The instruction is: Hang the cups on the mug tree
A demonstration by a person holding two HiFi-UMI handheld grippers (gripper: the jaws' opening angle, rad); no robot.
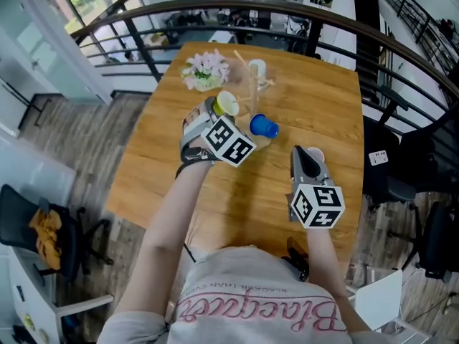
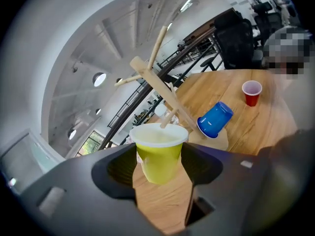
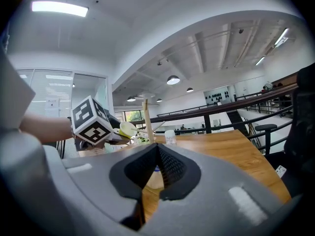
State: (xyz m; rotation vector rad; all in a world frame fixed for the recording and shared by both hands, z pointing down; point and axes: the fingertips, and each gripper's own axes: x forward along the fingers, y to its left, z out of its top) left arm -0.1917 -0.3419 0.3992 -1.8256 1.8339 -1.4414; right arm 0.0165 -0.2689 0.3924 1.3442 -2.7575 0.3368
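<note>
A wooden mug tree (image 1: pixel 251 84) stands on the table's far half, with its pegs (image 2: pixel 147 70) bare. A blue cup (image 1: pixel 264 126) lies tipped on the tree's round base (image 2: pixel 215 119). My left gripper (image 1: pixel 217 110) is shut on a yellow cup (image 2: pixel 160 151), held just left of the tree with its rim close to a low peg. A red cup (image 2: pixel 251 92) stands upright on the table, right in front of my right gripper (image 1: pixel 301 156). That gripper's jaws (image 3: pixel 156 149) meet with nothing between them. A white cup (image 3: pixel 170 136) stands beyond the tree.
A bunch of pink flowers (image 1: pixel 206 70) sits at the table's far left. The wooden table (image 1: pixel 215 199) ends in a railing (image 1: pixel 215 9) at the back. A dark office chair (image 1: pixel 401 170) stands off the right edge.
</note>
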